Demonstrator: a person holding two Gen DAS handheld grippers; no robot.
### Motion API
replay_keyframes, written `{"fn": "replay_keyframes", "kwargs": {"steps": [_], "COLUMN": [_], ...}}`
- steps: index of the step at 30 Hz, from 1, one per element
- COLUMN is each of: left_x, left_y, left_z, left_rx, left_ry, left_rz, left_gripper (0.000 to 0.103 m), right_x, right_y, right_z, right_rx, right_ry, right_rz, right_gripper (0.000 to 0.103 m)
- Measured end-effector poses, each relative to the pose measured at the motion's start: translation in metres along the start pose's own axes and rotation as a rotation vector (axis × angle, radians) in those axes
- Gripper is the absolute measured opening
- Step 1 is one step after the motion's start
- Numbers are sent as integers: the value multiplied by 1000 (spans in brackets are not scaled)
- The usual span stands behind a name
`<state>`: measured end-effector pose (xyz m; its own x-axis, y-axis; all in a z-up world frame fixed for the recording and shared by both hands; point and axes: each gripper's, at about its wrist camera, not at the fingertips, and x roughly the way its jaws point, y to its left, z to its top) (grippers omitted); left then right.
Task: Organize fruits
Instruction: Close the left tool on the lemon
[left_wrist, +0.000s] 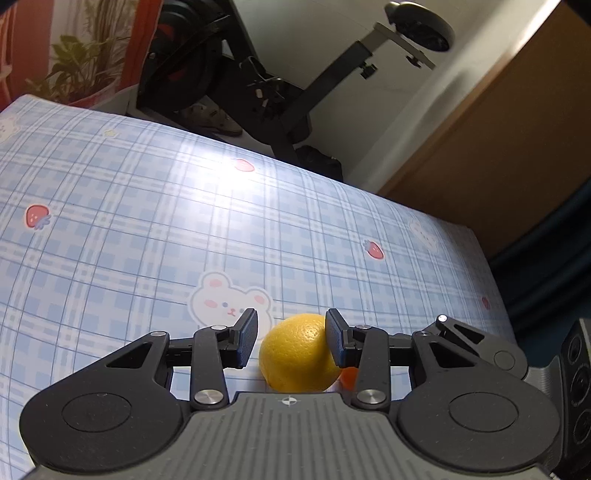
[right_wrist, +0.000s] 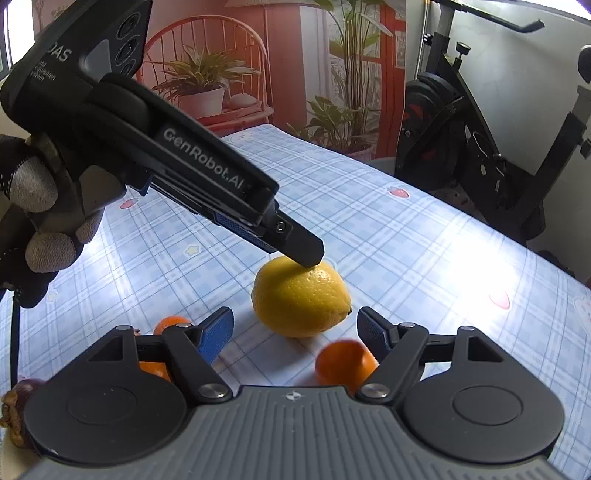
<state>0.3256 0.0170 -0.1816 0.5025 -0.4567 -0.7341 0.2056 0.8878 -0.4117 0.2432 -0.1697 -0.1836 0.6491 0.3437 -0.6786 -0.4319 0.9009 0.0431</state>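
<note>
A yellow lemon (left_wrist: 299, 354) lies on the blue checked tablecloth (left_wrist: 147, 221). My left gripper (left_wrist: 291, 338) is open with its jaws on either side of the lemon; the right pad (left_wrist: 334, 339) touches or nearly touches it, the left pad stands apart. In the right wrist view the left gripper's body comes in from the upper left and a fingertip (right_wrist: 304, 253) rests at the top of the lemon (right_wrist: 301, 299). My right gripper (right_wrist: 295, 330) is open and empty, just in front of the lemon. A small orange (right_wrist: 345, 363) lies by its right finger, another orange (right_wrist: 166, 326) behind its left finger.
A dark purple fruit (right_wrist: 22, 391) and a brown knobbly thing (right_wrist: 11, 417) sit at the lower left. An exercise bike (right_wrist: 480, 140) stands past the table's far edge, potted plants (right_wrist: 199, 85) behind it. A wooden cabinet (left_wrist: 498, 147) is at the right.
</note>
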Motion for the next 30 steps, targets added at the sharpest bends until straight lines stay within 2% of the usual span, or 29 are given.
{"fn": "replay_keyframes", "kwargs": {"steps": [13, 16, 19, 24, 30], "left_x": [3, 3, -1, -12, -39], "left_y": [11, 9, 2, -1, -20], "left_z": [-3, -4, -4, -4, -13], "left_rx": [-64, -60, -26, -29, 11], "left_ry": [5, 23, 24, 16, 1], "left_rz": [-65, -87, -74, -90, -108], "left_gripper": [43, 37, 37, 37, 37], "right_x": [13, 11, 6, -8, -42], "right_y": [-7, -7, -7, -4, 7], "right_z": [-1, -1, -1, -1, -2], "right_rx": [55, 69, 75, 86, 93], "right_ry": [3, 4, -6, -30, -59], "right_rz": [-16, -7, -3, 0, -4], "right_gripper": [68, 67, 67, 67, 67]}}
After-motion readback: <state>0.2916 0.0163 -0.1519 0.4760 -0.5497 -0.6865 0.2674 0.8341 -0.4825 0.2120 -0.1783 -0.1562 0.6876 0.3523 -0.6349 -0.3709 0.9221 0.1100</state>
